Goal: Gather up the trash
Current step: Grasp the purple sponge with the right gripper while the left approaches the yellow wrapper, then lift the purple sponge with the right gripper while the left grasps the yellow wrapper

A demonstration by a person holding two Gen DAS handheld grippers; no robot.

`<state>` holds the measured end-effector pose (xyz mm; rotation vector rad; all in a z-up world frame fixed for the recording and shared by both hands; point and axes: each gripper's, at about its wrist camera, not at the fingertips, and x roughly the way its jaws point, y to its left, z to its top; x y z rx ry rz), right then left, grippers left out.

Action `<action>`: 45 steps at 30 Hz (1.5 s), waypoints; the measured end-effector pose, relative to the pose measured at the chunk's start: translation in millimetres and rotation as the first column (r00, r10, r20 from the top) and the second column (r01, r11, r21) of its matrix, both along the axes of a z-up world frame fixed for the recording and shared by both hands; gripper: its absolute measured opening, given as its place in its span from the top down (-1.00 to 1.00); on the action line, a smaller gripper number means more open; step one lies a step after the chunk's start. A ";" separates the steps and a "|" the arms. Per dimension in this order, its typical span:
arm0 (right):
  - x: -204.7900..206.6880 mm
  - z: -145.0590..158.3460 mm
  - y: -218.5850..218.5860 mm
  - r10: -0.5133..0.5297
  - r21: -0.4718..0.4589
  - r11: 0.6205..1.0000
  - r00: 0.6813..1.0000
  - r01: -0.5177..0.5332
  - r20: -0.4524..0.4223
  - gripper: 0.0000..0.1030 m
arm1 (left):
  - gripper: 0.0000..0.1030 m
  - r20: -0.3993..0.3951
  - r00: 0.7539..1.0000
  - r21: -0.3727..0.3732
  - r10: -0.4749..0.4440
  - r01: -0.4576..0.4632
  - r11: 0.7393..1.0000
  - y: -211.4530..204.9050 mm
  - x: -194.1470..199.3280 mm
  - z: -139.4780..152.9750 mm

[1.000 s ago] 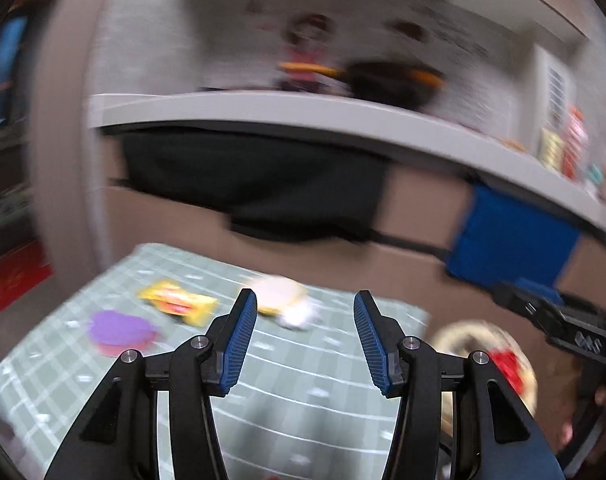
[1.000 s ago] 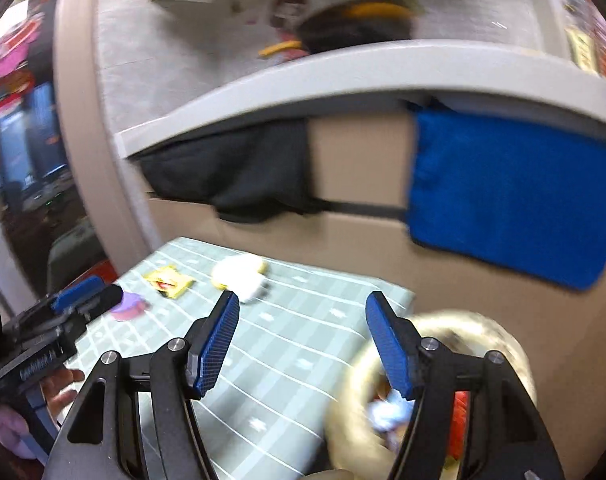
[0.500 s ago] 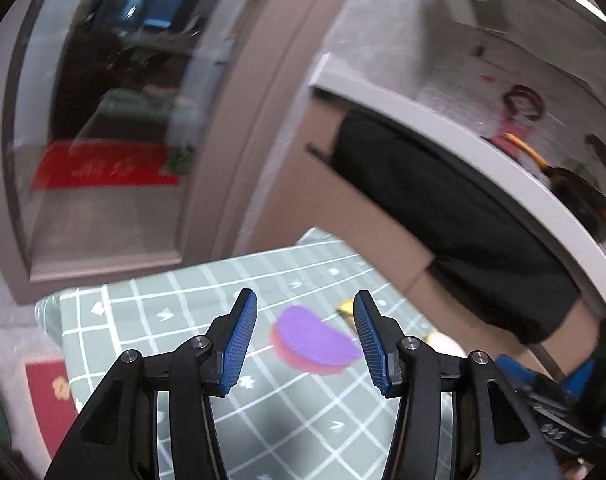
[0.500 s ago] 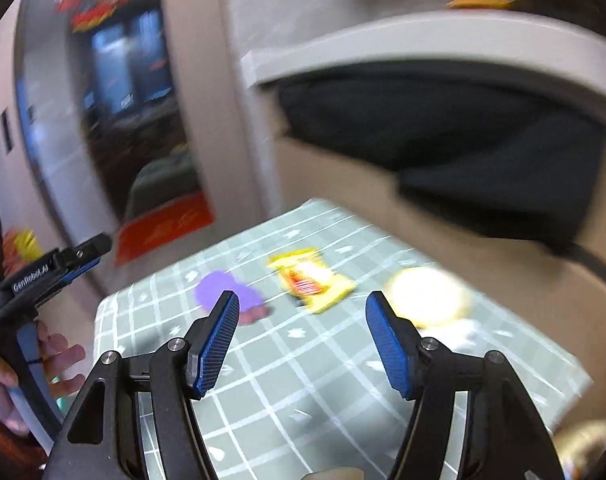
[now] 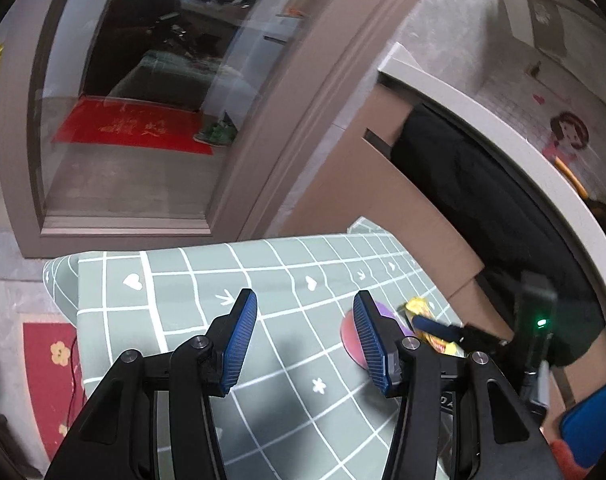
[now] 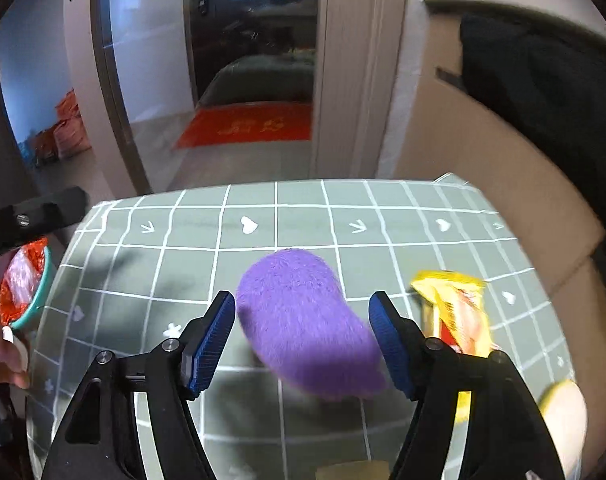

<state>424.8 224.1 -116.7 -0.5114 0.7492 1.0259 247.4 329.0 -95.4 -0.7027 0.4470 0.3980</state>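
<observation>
A fuzzy purple pad lies on the green checked tablecloth, between the open fingers of my right gripper, which hovers just over it. A yellow snack wrapper lies right of it, and a pale round piece at the far right. In the left wrist view the purple pad and the wrapper peek out behind the right finger of my left gripper, which is open and empty above the cloth. The right gripper reaches in there.
A brown cardboard box and dark cloth stand behind the table. A glass door and red mat are beyond the table's far edge. A hand holds a teal-rimmed cup with red wrapping at left.
Both grippers swung left over the table. The right gripper has come down close over the purple pad, which now lies between its fingers. Both stay open.
</observation>
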 end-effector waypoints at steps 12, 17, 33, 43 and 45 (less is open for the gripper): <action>-3.1 -24.9 -5.1 0.023 -0.066 0.997 0.999 -0.025 -0.035 -0.30 | 0.01 -0.027 0.999 0.029 -0.022 0.023 0.999 -4.8 20.9 -3.0; 1.0 -10.0 -46.2 -0.122 0.022 0.992 0.988 0.124 -0.098 -0.18 | 0.01 -0.045 0.997 0.028 -0.066 0.067 0.997 -20.7 40.2 -3.2; -22.9 69.3 -264.0 -0.653 0.305 0.714 0.757 0.630 -0.035 -0.18 | 0.00 -0.133 0.931 0.073 -0.339 0.350 0.934 -131.6 196.0 -11.9; -15.7 44.8 -315.5 -0.694 0.332 0.634 0.703 0.699 -0.156 -0.18 | 0.01 -0.299 0.938 0.055 -0.177 0.202 0.978 -135.2 244.0 -47.6; -15.8 40.6 -320.4 -0.698 0.330 0.624 0.695 0.708 -0.170 -0.18 | 0.05 -0.303 0.938 0.086 -0.166 0.200 0.976 -139.3 245.8 -47.1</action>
